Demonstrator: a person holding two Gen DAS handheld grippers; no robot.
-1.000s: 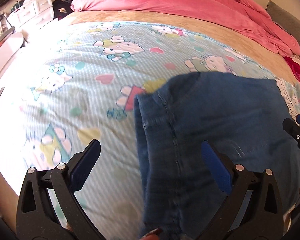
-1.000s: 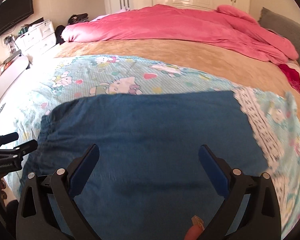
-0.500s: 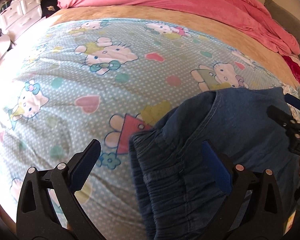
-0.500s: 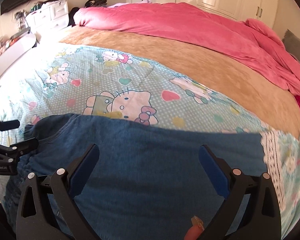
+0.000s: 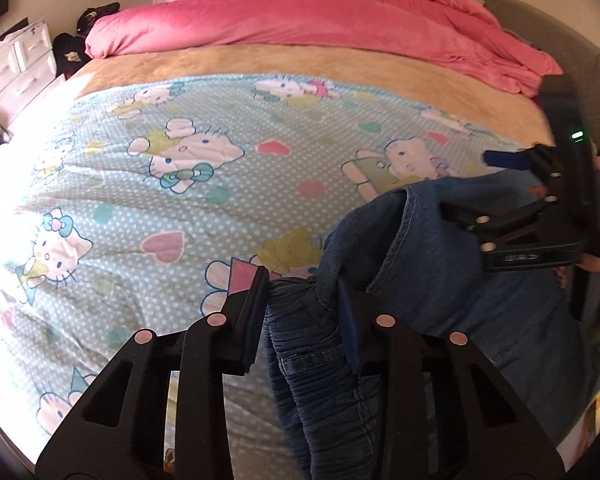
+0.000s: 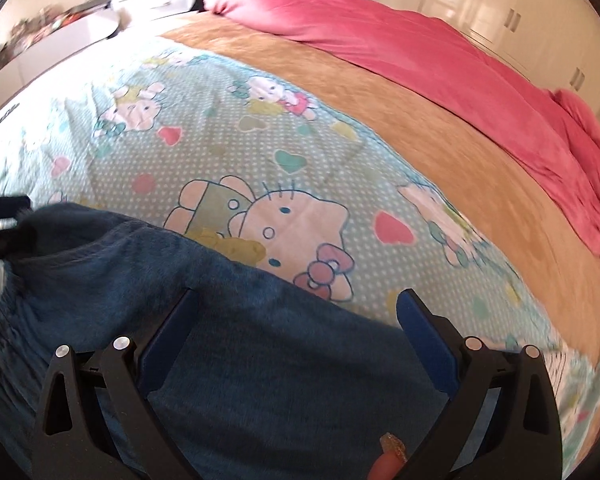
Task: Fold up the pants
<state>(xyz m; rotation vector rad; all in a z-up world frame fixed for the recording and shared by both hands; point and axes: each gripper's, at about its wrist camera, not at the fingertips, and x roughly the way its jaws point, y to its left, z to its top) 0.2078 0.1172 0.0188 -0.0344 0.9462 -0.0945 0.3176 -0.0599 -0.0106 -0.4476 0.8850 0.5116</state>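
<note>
The left gripper (image 5: 304, 312) has just been closing its jaws, and they now pinch the gathered elastic waistband corner of the blue denim pants (image 5: 432, 280), with bunched fabric pressed between the two pads. The right gripper (image 6: 296, 336) holds its jaws wide apart above the flat denim; nothing is between the pads, and it grips nothing. The pants lie at the near edge of the bed, on the cartoon-cat sheet (image 5: 180, 184), with the waistband corner raised off the sheet and the rest spread toward the right gripper. The step in hand appears to be securing both ends of one edge before carrying it over. To do it well, keep the left pinch firm on the full waistband thickness, so that no layer slips out. Lower the right jaws onto the matching edge and close on all layers before any lift. Raise both ends together and keep the fabric taut between them, so the fold line stays straight. Beyond the sheet lie a tan blanket (image 5: 300, 64) and a pink duvet (image 5: 320, 16), well apart from the work.
</note>
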